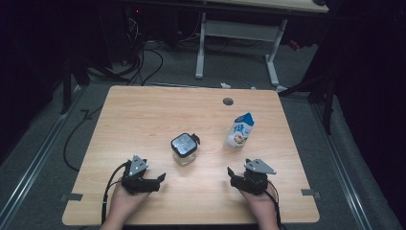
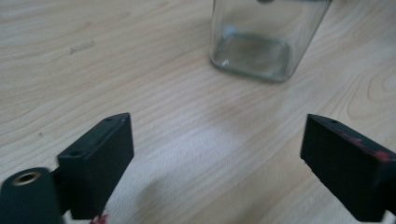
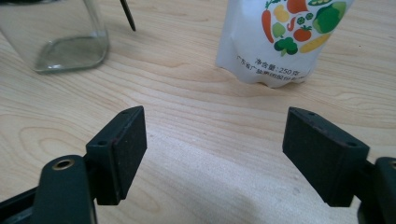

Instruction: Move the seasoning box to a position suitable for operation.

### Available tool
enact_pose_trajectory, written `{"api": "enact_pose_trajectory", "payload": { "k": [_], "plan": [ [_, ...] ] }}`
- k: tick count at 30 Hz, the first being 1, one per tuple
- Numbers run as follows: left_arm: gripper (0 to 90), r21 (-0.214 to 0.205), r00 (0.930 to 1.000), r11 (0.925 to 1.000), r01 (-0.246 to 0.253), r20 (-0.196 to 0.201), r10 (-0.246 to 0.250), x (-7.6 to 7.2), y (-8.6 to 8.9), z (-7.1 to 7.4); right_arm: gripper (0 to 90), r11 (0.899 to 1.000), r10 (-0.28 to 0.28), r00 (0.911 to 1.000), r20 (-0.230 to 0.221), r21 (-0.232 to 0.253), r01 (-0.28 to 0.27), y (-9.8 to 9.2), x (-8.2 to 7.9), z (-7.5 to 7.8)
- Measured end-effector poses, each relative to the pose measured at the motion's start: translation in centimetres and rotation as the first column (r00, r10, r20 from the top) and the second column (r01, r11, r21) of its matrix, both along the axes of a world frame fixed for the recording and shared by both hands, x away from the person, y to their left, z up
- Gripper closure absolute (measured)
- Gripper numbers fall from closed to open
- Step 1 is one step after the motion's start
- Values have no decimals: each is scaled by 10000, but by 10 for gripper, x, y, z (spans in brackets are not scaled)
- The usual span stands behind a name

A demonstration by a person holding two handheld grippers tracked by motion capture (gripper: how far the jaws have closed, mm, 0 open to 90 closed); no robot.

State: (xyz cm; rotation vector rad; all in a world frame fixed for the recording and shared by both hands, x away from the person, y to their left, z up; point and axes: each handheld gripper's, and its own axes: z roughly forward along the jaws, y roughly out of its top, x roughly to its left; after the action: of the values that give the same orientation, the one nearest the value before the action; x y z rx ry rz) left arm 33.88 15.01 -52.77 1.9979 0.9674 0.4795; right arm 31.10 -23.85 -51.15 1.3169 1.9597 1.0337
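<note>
A square clear glass jar (image 1: 183,149) with a dark clip lid stands mid-table; its base is ahead in the left gripper view (image 2: 254,51) and at the upper left of the right gripper view (image 3: 70,44). A white and blue pouch (image 1: 239,131) printed with vegetables (image 3: 280,42) stands upright to the jar's right. My left gripper (image 1: 155,173) rests near the front edge, left of the jar, open with bare wood between its jaws (image 2: 217,140). My right gripper (image 1: 238,170) sits below the pouch, open and holding nothing (image 3: 215,135).
The wooden table (image 1: 143,120) has a round cable hole (image 1: 228,101) near its far edge. Behind it stands a white-legged desk (image 1: 239,31), with cables (image 1: 143,62) on the grey floor. Tape tabs mark the table's front corners.
</note>
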Motion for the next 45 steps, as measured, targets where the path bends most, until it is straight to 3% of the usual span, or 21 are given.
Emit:
{"api": "enact_pose_trajectory", "payload": {
  "k": [3, 4, 5, 9, 16, 18, 22, 28, 34, 40, 45],
  "plan": [
    [139, -90, 9993, 9998, 173, 339, -170, -5, 3, 3, 241, 10000, -50, 9999, 87, 75, 50, -2, -4, 0],
    [139, -316, 9991, 9993, 185, 400, -173, -7, 5, 4, 253, 9999, 70, 9999, 127, 101, -72, -3, -6, 1],
    [142, -675, 9995, 9976, 171, 286, -152, -6, 10, 6, 276, 9998, 86, 9998, 170, 165, -89, -4, -8, 1],
    [145, -1037, 9998, 9945, 117, 165, -100, -7, 18, 8, 289, 9990, 135, 9999, 9, 422, -135, -6, -6, 0],
    [170, -1624, 9998, 9865, -208, -40, 204, -10, 33, 12, 388, 9965, 272, 9996, -4, 792, -271, -5, -5, 1],
    [226, -1464, 9994, 9887, -332, 80, 348, -11, 35, 11, 420, 9958, 371, 9993, -55, 838, -365, -5, -6, -1],
    [344, -1261, 9993, 9916, -272, 220, 302, -14, 32, 14, 428, 9977, 521, 9986, 57, 422, -523, -2, -9, -1],
    [320, -1199, 9993, 9921, -364, -7, 366, -12, 20, 13, 429, 9959, 868, 9960, 193, 246, -873, 0, -11, 0],
    [396, -1292, 9981, 9898, -606, 51, 618, -9, 15, 18, 555, 9933, 1045, 9944, 172, 472, -1052, -1, -11, 1],
    [380, -878, 9979, 9943, -598, 192, 618, -2, 3, 22, 585, 9930, 1054, 9944, 24, 542, -1053, 0, -9, 0],
    [377, -792, 9992, 9962, -350, 174, 364, 5, -6, 24, 590, 9935, 1023, 9947, 95, 482, -1027, 0, -8, 0]
  ]
}}
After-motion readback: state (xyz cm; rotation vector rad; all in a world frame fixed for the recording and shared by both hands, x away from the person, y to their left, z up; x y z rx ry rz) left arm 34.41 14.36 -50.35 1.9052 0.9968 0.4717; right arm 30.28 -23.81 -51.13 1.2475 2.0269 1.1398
